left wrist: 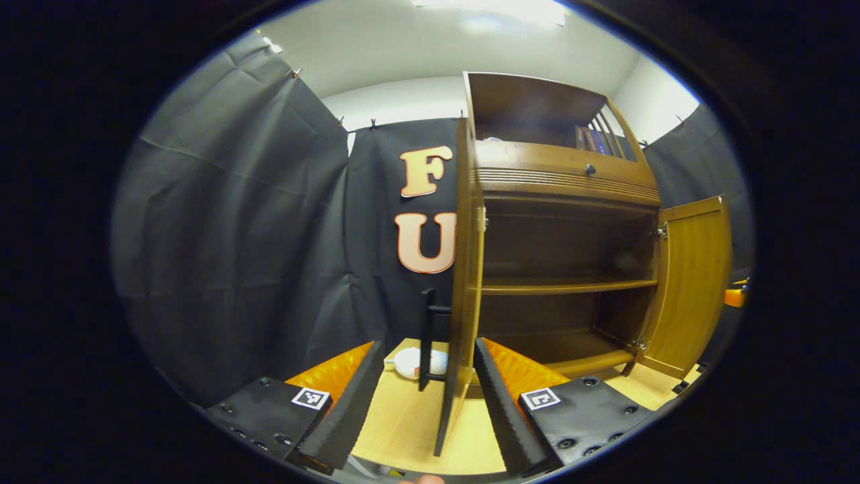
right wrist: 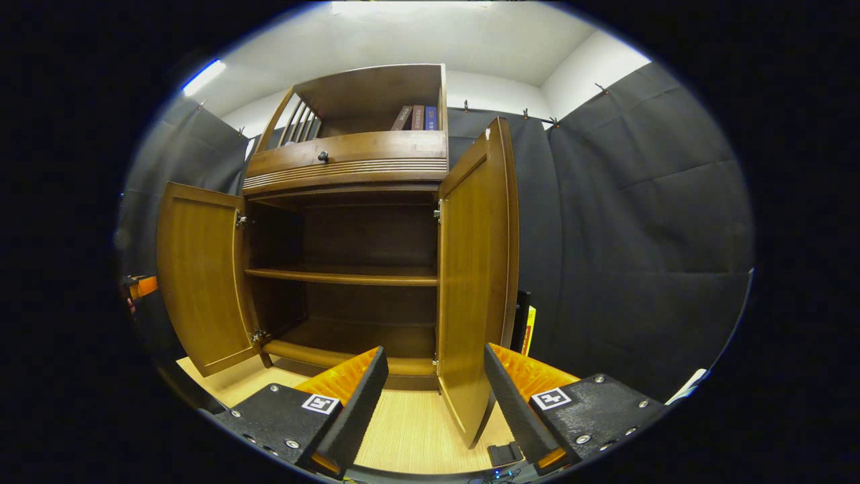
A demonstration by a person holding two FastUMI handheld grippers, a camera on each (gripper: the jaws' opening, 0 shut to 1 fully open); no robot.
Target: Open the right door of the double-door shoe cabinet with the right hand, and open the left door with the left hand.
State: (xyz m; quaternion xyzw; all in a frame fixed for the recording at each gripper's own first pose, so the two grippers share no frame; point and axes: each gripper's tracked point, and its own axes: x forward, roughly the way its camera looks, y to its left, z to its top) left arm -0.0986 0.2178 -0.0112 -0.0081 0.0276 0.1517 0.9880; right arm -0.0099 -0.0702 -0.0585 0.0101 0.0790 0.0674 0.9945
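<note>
Books [right wrist: 416, 117] stand upright in the open top compartment, at its right end. A white rounded object [left wrist: 415, 363] lies on the light wooden tabletop [left wrist: 403, 423].

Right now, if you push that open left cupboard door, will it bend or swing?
The left door will probably swing, not bend: it looks like a stiff wooden panel hung on hinges. It likely moves easily, since it already stands wide open between the left gripper jaws, with nothing visibly blocking it.

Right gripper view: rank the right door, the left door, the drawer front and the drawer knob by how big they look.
1. right door, though it stands nearest the camera, which swells it
2. left door
3. drawer front
4. drawer knob

The doors may well match in real size.
</note>
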